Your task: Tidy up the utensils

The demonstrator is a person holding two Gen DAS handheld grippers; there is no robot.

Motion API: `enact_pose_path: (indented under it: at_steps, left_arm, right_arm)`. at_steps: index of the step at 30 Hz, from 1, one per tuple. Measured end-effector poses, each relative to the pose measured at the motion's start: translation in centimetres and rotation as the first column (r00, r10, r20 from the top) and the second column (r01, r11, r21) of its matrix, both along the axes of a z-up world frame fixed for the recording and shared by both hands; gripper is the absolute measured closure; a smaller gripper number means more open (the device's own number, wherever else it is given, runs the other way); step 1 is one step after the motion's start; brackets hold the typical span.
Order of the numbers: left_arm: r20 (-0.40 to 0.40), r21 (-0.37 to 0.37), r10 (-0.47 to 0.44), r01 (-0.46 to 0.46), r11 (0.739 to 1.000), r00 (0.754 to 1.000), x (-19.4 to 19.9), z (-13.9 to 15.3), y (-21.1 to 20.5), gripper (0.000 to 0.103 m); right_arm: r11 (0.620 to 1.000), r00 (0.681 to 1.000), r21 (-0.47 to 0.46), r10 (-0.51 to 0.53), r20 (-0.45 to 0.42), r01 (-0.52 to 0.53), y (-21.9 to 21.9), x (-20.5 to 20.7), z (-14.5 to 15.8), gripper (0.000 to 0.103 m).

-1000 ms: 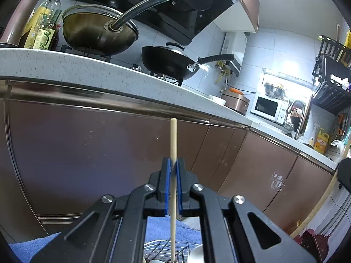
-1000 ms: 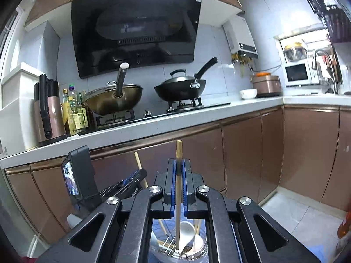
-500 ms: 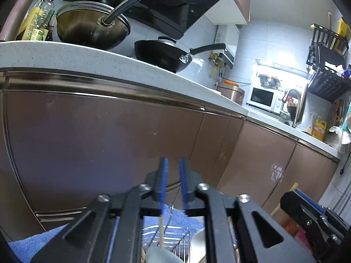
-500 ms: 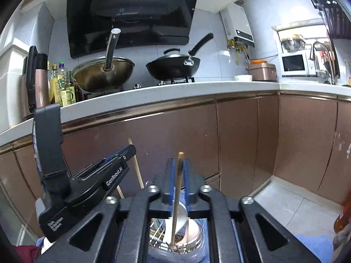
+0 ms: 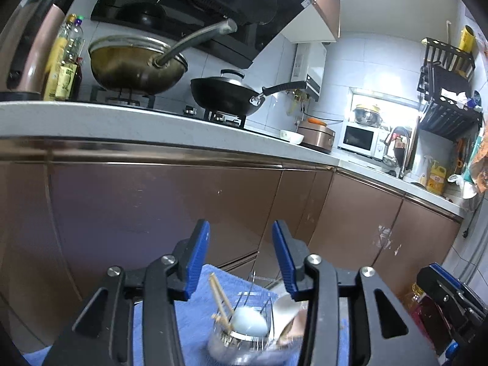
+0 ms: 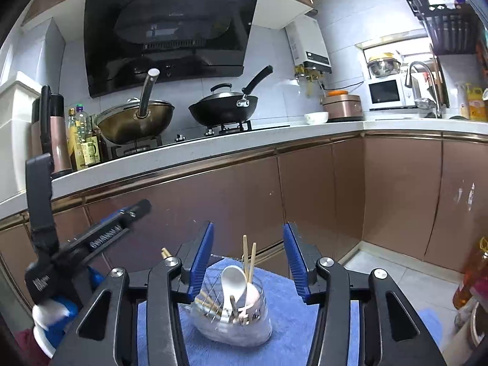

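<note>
Left wrist view: the left gripper [image 5: 241, 256] is seen with its jaws wide apart and nothing between them. Below it a holder [image 5: 244, 335] stands on a blue cloth [image 5: 189, 314]. Two chopsticks [image 5: 220, 300] lean in the holder's left part, a pale spoon [image 5: 250, 320] lies against its middle, and a white spoon [image 5: 285, 306] sits at its right. The right gripper's body is glimpsed well to the right of the holder.

Right wrist view: the right gripper [image 6: 247, 257] is likewise spread, with nothing held. The holder [image 6: 233, 320] is seen beneath and between its fingers, on the cloth [image 6: 286, 320]. A pair of chopsticks [image 6: 248, 257] stands upright in the holder behind a white spoon [image 6: 233, 280]; more sticks and metal pieces lie low at its left. The left gripper [image 6: 138, 207] hangs to the left of the holder, apart from it.

Several utensils are judged already sorted into the holder. No loose utensils are shown, so what remains cannot be told.
</note>
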State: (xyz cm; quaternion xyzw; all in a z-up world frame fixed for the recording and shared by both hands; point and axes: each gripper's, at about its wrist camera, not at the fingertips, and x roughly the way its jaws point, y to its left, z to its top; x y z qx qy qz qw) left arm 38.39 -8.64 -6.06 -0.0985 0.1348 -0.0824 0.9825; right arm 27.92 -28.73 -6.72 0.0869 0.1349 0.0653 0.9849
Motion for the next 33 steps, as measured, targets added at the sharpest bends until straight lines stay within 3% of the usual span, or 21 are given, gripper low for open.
enact_pose_path:
  at_steps: [6,9,13,20,28,33]
  left_arm:
    - [0.006,0.024,-0.006,0.006,1.000,1.000,-5.8,2.1,2.2,0.061]
    - [-0.014,0.062,0.007,-0.006,0.998,1.000,-9.3,2.9,3.4,0.053]
    - [-0.008,0.128,0.036,-0.035,0.991,0.999,-14.3,3.4,4.7,0.046]
    - [-0.015,0.179,0.057,-0.054,0.982,0.998,-21.6,3.9,6.3,0.037]
    - [0.025,0.255,0.127,-0.129,0.958,0.992,-27.0,4.3,6.6,0.032]
    - [0.025,0.283,0.170,-0.170,0.944,0.985,-28.7,4.5,6.8,0.029]
  right_arm:
    - [1.000,1.000,0.010,-0.014,0.013,0.014,0.5,-4.9,1.7,0.048]
    - [1.000,1.000,-0.005,-0.023,0.014,0.023,1.2,-8.0,2.3,0.043]
    - [0.999,0.999,-0.023,-0.040,0.013,0.040,2.3,-12.2,2.3,0.023]
    - [0.992,0.994,-0.058,-0.112,0.007,0.112,3.9,-18.0,1.8,0.000]
    - [0.968,0.980,-0.155,-0.198,0.010,0.198,5.4,-21.7,2.0,0.000]
    - [0.954,0.968,-0.167,-0.250,0.006,0.247,5.0,-23.2,1.9,0.000]
